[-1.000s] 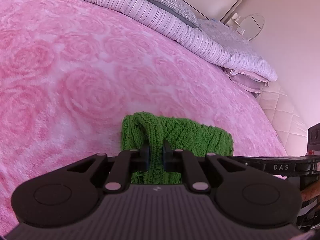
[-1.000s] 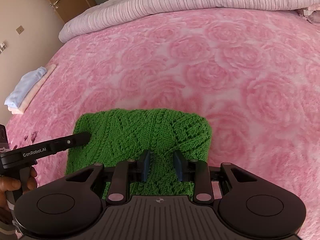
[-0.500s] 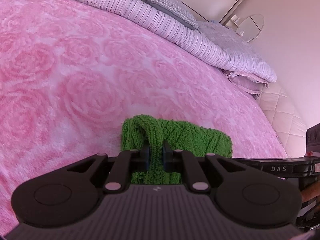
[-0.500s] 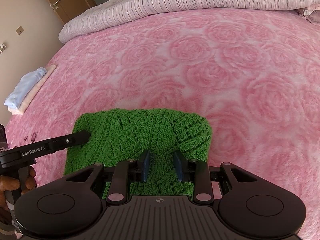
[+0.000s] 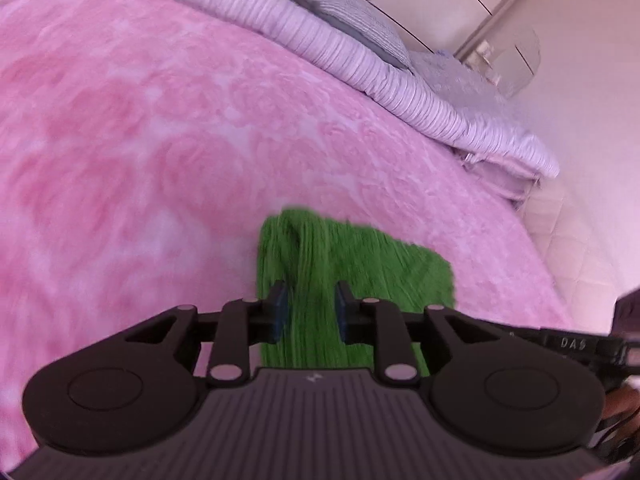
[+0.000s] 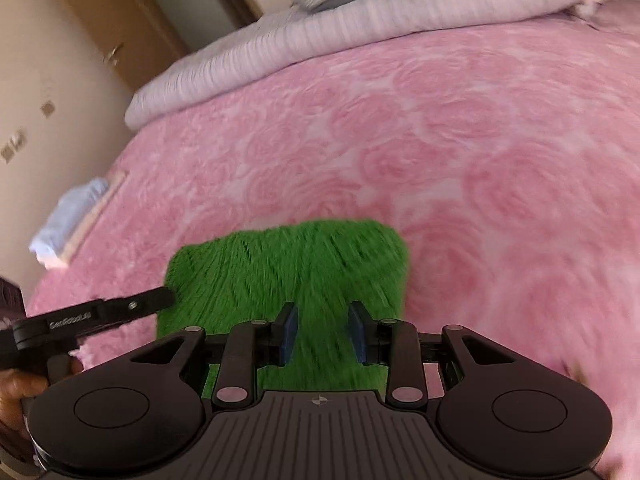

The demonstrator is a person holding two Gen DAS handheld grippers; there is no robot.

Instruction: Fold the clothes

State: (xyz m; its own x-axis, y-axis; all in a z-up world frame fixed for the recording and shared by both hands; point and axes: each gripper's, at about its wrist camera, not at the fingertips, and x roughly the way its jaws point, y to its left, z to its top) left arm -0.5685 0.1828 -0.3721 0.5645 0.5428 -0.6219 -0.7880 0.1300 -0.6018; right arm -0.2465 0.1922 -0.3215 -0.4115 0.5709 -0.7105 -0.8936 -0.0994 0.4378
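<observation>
Green knit, folded into a compact block, is what fills the middle of both my wrist feeds: the green sweater (image 5: 352,264) lies flat on the pink rose-patterned blanket (image 5: 160,140), near the edge of the bed closest to me. Both views are smeared with motion blur, so I can't make out the stitch pattern cleanly.

My left gripper (image 5: 309,312) has its jaws parted, with the blue pads (image 5: 280,308) set either side of a strip of sweater and a clear gap between them; they grip nothing. My right gripper (image 6: 323,334) is likewise spread apart above the near edge of the sweater, holding nothing.

In the right wrist view I see the left gripper's finger reaching in from the left, its tip at the sweater's left edge, with a hand (image 6: 16,392) on its handle.

A striped lilac duvet (image 6: 320,36) is bunched along the far side of the bed. A small folded pile of pale cloth (image 6: 68,220) sits at the bed's left edge, well apart from the sweater
</observation>
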